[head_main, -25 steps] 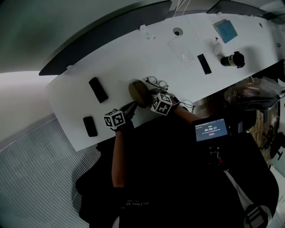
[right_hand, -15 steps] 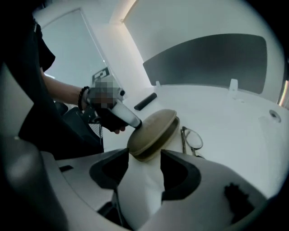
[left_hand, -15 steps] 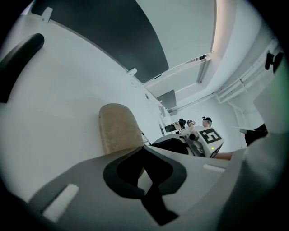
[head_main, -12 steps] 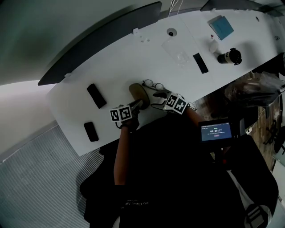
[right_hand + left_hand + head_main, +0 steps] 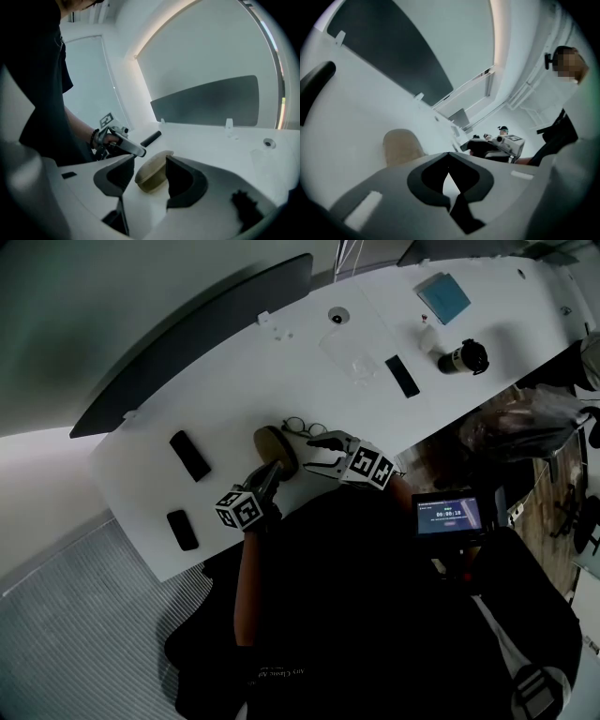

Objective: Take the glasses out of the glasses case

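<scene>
The tan glasses case lies shut on the white table, close to its near edge. The dark-rimmed glasses lie on the table just behind it. My left gripper is shut with nothing between its fingers, its tips at the case's near end. In the left gripper view the case shows just past the shut left gripper. My right gripper stands open to the right of the case, apart from it. In the right gripper view the case shows beyond the open right gripper.
Two black phones lie at the table's left. Farther right are a black slab, a black cylinder, a blue pad and a clear plastic piece. A dark panel backs the table.
The right gripper has drawn back to the right, away from the case, and lifted. The left gripper has also risen a little beside the case. The case and glasses stay put.
</scene>
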The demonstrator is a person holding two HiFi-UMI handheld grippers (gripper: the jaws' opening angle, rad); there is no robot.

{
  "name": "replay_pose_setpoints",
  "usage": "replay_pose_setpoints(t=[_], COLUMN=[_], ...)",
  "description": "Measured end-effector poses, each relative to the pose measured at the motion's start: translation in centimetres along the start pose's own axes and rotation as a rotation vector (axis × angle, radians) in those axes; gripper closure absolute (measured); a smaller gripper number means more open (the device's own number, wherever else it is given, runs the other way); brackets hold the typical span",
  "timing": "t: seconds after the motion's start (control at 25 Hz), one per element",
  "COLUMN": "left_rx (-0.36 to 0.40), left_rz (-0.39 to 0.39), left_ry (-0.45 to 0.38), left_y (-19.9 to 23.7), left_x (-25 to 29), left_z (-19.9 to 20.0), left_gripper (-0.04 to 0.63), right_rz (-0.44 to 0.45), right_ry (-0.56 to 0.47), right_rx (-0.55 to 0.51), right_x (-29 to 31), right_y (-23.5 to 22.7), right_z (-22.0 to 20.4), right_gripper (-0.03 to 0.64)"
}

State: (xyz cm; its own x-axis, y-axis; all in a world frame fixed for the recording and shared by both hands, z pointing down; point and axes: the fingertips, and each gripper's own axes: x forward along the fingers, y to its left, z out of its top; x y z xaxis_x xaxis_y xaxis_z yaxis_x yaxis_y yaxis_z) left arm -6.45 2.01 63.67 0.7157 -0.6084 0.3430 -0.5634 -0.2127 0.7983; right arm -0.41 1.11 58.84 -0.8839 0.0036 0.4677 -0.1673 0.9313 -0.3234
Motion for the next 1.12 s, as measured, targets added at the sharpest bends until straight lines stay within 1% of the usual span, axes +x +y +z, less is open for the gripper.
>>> replay_pose_setpoints(t=[0.04, 0.08, 0.12, 0.16, 0.24, 0.32, 0.4, 0.48, 0.6, 0.84, 1.12], left_rx=[0.037, 0.077, 0.120, 0.162, 0.234, 0.265, 0.243, 0.225, 0.223, 0.234, 0.250], left_rz=[-0.034, -0.053, -0.058, -0.056, -0.047, -0.023, 0.023, 0.045, 0.043, 0.038, 0.030], left_ry=[-0.056, -0.106, -0.149, -0.183, -0.230, -0.249, -0.258, -0.266, -0.266, -0.255, -0.238], left_y=[-1.1, -2.1, -3.0, -3.7, -4.7, -4.5, -3.6, -3.1, -3.1, -3.5, -3.7], left_x=[-0.8, -1.8, -2.7, -3.7, -5.3, -6.3, -6.8, -7.0, -7.0, -6.5, -6.4], left_z=[0.8, 1.5, 2.1, 2.5, 2.6, 2.0, 1.2, 0.6, 0.0, 0.3, 0.4], left_gripper=[0.586, 0.586, 0.586, 0.586, 0.586, 0.586, 0.586, 0.586, 0.586, 0.586, 0.586], right_rz=[-0.007, -0.022, -0.043, -0.065, -0.087, -0.088, -0.086, -0.080, -0.070, -0.055, -0.069], right_ry=[-0.016, -0.032, -0.049, -0.064, -0.077, -0.069, -0.051, -0.032, -0.016, -0.018, -0.022], right_rx=[-0.003, -0.006, -0.011, -0.017, -0.030, -0.036, -0.038, -0.047, -0.056, -0.060, -0.057], right_x=[-0.3, -0.6, -0.9, -1.2, -1.7, -1.7, -1.4, -1.0, -0.6, -0.5, -0.6], right_y=[-0.1, -0.2, -0.4, -0.6, -0.7, -0.7, -0.6, -0.3, 0.1, 0.5, 0.3], right_z=[0.4, 0.7, 1.0, 1.3, 1.5, 1.1, 0.5, 0.1, -0.3, -0.2, -0.1], right_gripper=[0.399, 0.426, 0.486, 0.570, 0.607, 0.609, 0.609, 0.609, 0.609, 0.610, 0.609])
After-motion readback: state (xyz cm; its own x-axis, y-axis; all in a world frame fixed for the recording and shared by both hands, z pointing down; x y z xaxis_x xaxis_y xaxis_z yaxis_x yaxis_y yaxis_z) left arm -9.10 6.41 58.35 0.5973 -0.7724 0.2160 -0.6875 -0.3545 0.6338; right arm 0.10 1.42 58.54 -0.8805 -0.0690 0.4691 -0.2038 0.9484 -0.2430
